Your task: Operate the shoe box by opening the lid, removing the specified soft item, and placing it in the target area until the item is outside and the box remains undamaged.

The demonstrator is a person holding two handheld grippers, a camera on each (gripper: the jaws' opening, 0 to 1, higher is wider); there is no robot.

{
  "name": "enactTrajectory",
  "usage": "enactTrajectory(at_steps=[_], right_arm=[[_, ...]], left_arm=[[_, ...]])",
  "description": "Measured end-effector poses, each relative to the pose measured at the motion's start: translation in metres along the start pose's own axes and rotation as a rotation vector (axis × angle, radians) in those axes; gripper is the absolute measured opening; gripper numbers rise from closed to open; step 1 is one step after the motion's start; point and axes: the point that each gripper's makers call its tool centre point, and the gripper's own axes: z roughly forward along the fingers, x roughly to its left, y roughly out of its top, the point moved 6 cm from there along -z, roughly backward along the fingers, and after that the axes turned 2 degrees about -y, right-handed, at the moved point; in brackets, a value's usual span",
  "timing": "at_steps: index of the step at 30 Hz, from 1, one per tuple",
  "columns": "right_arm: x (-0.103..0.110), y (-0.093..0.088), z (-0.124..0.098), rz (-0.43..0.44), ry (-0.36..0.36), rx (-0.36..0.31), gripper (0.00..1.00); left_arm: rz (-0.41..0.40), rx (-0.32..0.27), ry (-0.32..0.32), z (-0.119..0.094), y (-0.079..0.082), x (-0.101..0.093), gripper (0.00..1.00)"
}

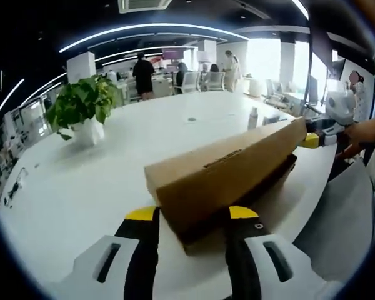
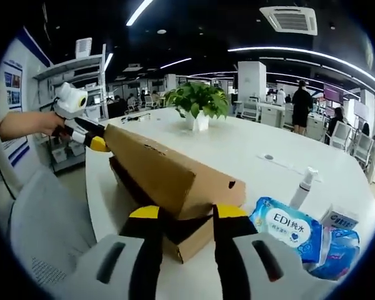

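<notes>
On the round white table point(image 2: 250, 156), both yellow-tipped grippers point(image 1: 192, 215) point(image 2: 180, 212) clench opposite ends of the brown cardboard shoe-box lid point(image 2: 169, 172), half-raised; uneven lifting could likely tear it.

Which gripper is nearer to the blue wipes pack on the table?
Right. The right gripper holds the shoe box lid at the end beside the blue wipes pack; the left gripper is at the far end.
</notes>
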Motion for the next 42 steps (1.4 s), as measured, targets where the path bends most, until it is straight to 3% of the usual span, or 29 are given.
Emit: enactTrajectory(at_steps=[28, 42], right_arm=[[0.01, -0.039, 0.015, -0.071, 0.041, 0.123, 0.38], [0.01, -0.05, 0.021, -0.032, 0.041, 0.163, 0.36]], left_arm=[[-0.009, 0.12, -0.039, 0.025, -0.036, -0.008, 0.5], [-0.015, 0.154, -0.027, 0.034, -0.047, -0.011, 0.5]])
